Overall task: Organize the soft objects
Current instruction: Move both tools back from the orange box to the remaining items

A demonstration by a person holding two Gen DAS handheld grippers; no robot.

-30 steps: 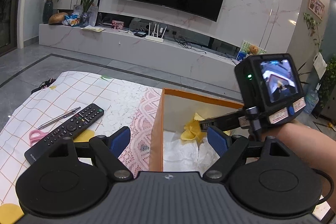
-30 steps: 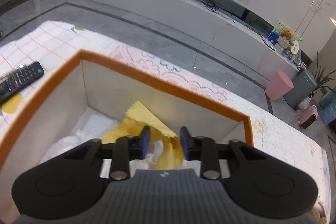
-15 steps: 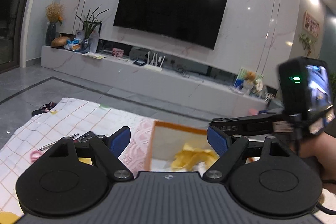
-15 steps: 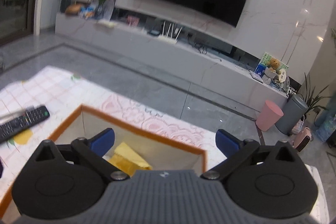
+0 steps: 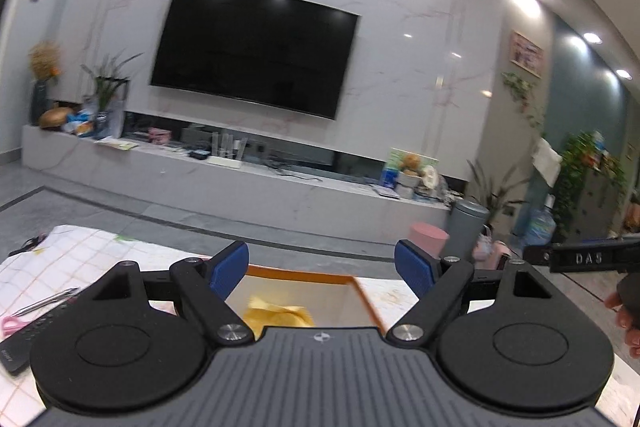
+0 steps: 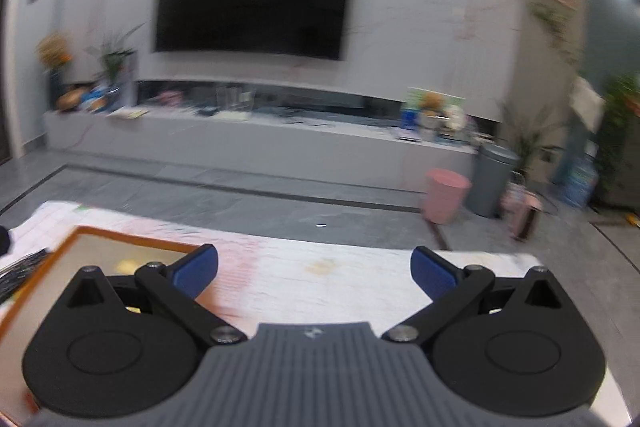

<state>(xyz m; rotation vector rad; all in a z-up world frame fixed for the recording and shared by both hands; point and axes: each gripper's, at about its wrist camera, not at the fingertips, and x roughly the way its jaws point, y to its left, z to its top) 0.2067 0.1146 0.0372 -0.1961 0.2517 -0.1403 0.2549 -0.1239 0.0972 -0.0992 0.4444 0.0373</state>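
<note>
An orange-rimmed box [image 5: 304,274] stands on the table below my left gripper [image 5: 322,269]. A yellow cloth [image 5: 278,313] lies inside it. The left gripper is open and empty, raised above the box. My right gripper [image 6: 314,273] is open and empty, to the right of the box [image 6: 120,239], over the pink-patterned tablecloth [image 6: 320,275]. A bit of the yellow cloth [image 6: 127,264] shows in the box in the right wrist view.
A remote control [image 5: 24,335], a pen [image 5: 48,301] and pink scissors [image 5: 10,323] lie on the checked cloth at the left. A pink bin [image 6: 446,195] and a grey bin [image 6: 494,179] stand on the floor beyond the table.
The right gripper let go of the yellow cloth in the box, opened wide, rose and moved right. Both views tilted up from the box toward the TV wall.
</note>
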